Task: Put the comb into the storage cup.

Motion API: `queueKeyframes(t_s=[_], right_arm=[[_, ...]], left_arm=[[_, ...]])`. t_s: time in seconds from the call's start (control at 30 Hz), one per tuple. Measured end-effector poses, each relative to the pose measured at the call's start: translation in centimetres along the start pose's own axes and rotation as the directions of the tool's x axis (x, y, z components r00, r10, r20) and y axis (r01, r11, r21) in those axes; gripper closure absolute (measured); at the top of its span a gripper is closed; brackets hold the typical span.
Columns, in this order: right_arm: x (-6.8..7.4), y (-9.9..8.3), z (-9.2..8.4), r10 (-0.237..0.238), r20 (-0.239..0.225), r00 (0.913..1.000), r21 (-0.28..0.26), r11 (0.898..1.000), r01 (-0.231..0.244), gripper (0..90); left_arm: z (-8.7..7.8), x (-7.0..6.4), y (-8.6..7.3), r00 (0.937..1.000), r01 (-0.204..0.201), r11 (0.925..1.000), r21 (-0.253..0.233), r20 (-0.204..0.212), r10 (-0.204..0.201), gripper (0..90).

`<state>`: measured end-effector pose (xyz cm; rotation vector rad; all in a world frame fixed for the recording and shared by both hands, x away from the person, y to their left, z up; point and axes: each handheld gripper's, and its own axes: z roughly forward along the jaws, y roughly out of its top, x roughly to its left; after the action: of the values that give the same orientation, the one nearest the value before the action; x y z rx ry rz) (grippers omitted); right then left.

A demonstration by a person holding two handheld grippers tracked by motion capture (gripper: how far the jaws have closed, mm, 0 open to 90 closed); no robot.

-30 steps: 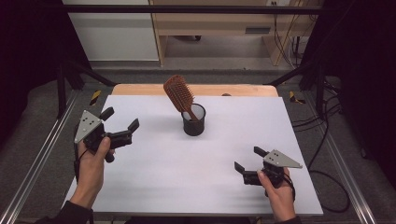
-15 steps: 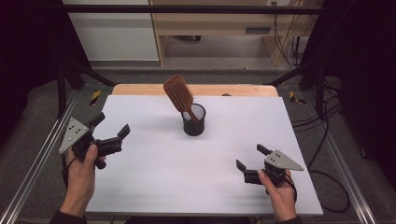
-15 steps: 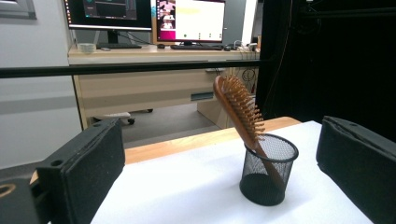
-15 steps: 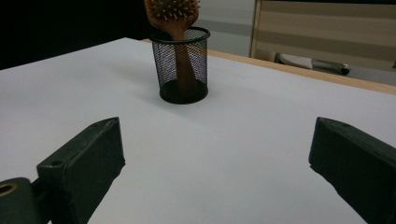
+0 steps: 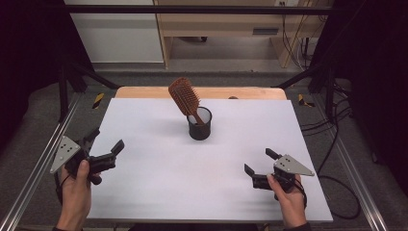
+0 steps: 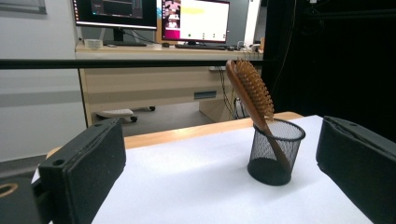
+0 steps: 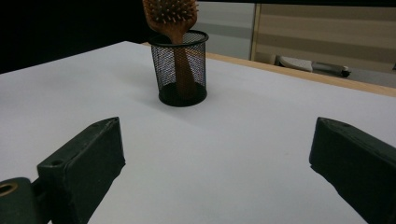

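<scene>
Left gripper has moved since the earlier frames: it was over the sheet's left part near the cup a second ago, now it sits back at the near-left edge of the table, partly off the sheet, jaws spread wide and holding nothing. Right gripper has barely shifted, still low at the near-right of the sheet, jaws also wide apart, nothing between them. Largest first: white table sheet covers most of the tabletop, bare wooden strip showing along its far edge. Black mesh cup stands upright on the sheet, middle and toward the far side, well apart from both grippers. Wooden hairbrush stands in the cup handle-down, leaning to the left in the high view, head sticking well above the rim. Left gripper view: cup sits between the two black jaws but far off, brush tilted with bristles facing right; desk with monitors behind. Right gripper view: cup ahead and left of centre, brush handle visible through the mesh, brush head cut off by the top of the frame. The person's left hand and right hand grip the handles from the near edge.
</scene>
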<state>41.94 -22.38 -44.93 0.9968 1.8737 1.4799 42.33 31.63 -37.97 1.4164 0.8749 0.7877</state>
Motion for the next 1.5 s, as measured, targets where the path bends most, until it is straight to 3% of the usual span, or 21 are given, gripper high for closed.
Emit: queueKeyframes(t_s=[0.57, 1.5], right_arm=[[-0.1, 0.0, -0.1, -0.011, 0.011, 0.9999, -0.009, 1.000, 0.011, 3.4], [-0.8, -0.1, -0.3, -0.015, 0.017, 0.9997, -0.033, 0.999, 0.015, 3.3]], left_arm=[[-0.3, -0.2, -3.0, 0.9983, 0.055, 0.9982, 0.025, 0.017, -0.055, 2.0], [0.3, -1.7, -4.9, 0.9980, 0.032, 0.9966, 0.076, 0.052, -0.036, 2.0]])
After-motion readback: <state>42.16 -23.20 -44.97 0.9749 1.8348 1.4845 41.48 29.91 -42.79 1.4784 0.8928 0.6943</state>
